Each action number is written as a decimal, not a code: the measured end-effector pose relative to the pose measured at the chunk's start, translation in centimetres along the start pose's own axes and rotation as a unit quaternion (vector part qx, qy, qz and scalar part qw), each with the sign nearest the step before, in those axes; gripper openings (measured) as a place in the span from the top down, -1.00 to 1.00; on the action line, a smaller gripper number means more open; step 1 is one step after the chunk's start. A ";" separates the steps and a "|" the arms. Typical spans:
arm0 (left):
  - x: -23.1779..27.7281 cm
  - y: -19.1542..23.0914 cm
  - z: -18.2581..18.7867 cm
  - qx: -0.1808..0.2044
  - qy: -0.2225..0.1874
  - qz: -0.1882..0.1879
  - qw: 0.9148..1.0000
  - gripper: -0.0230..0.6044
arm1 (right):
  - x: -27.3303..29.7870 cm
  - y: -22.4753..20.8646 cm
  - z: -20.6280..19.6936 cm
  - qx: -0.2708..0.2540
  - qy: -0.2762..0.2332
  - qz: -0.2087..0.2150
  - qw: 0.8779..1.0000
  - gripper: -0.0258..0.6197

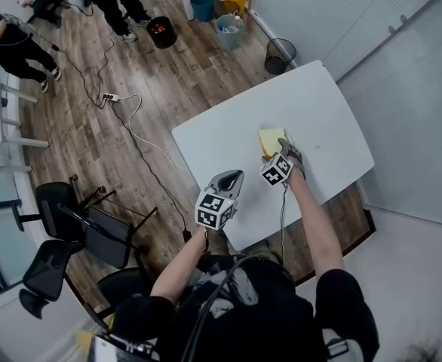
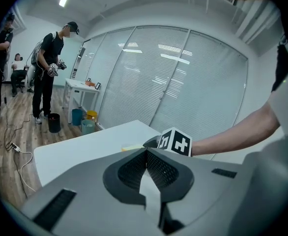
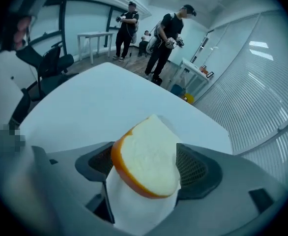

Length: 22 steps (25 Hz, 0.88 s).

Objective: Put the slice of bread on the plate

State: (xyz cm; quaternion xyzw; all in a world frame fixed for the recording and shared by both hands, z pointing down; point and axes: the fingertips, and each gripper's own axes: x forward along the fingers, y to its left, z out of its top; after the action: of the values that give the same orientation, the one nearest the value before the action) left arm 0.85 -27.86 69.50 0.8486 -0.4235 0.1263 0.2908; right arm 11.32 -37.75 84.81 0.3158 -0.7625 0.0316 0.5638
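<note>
The slice of bread point(image 3: 146, 159), white with an orange-brown crust, lies between the wide-apart jaws of my right gripper point(image 3: 148, 165), and the right pad point(image 3: 193, 168) stands off it. From the head view the bread point(image 1: 272, 139) rests on a pale plate point(image 1: 264, 129) on the white table point(image 1: 319, 104), with my right gripper point(image 1: 285, 153) open just behind it. My left gripper point(image 2: 145, 154) hovers at the table's near edge with its pads pressed together and nothing in them. In the left gripper view only a thin yellow edge of the bread point(image 2: 131, 148) shows.
Bins and buckets point(image 1: 228, 29) stand on the wood floor beyond the table. A cable point(image 1: 142, 138) runs across the floor to the left. Black chairs point(image 1: 78, 225) sit at the lower left. Several people point(image 3: 166, 33) stand at the far side of the room.
</note>
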 end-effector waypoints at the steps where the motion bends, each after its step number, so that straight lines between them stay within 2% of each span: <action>1: -0.1 0.1 0.0 -0.002 0.000 0.000 1.000 0.91 | -0.4 0.2 -0.3 0.015 -0.007 0.007 1.000 -0.27; 5: 0.0 0.4 -0.2 -0.013 -0.001 0.000 1.000 0.91 | -2.4 0.9 -1.6 0.080 -0.032 0.041 0.995 -0.27; 6: -0.1 0.3 -0.2 -0.014 -0.002 0.000 1.000 0.91 | -3.2 1.0 -1.7 0.110 -0.047 0.052 0.991 -0.26; 8: -0.2 0.1 0.2 -0.012 -0.005 -0.001 1.000 0.91 | -5.9 0.7 -1.4 0.183 -0.097 0.067 0.976 -0.26; 10: -0.3 0.0 0.8 -0.008 -0.010 -0.004 1.000 0.91 | -9.3 -0.5 -0.8 0.243 -0.156 0.048 0.956 0.06; 16: -1.5 -1.2 3.3 0.020 -0.030 -0.002 0.999 0.91 | -19.8 -3.1 -1.2 0.347 -0.259 -0.047 0.900 0.67; 19: -2.6 -2.4 5.3 0.037 -0.050 -0.003 0.998 0.91 | -24.7 -3.6 -1.8 0.383 -0.294 -0.080 0.872 0.90; 22: -4.3 -4.2 7.4 0.066 -0.074 -0.008 0.995 0.91 | -29.2 -3.1 -1.8 0.396 -0.320 -0.100 0.855 0.90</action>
State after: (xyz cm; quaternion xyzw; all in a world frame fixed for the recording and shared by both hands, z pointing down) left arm 1.26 -27.54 59.99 0.8763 -0.4279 0.0884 0.2031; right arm 19.24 -26.42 58.80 0.5794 -0.7883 0.1716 0.1159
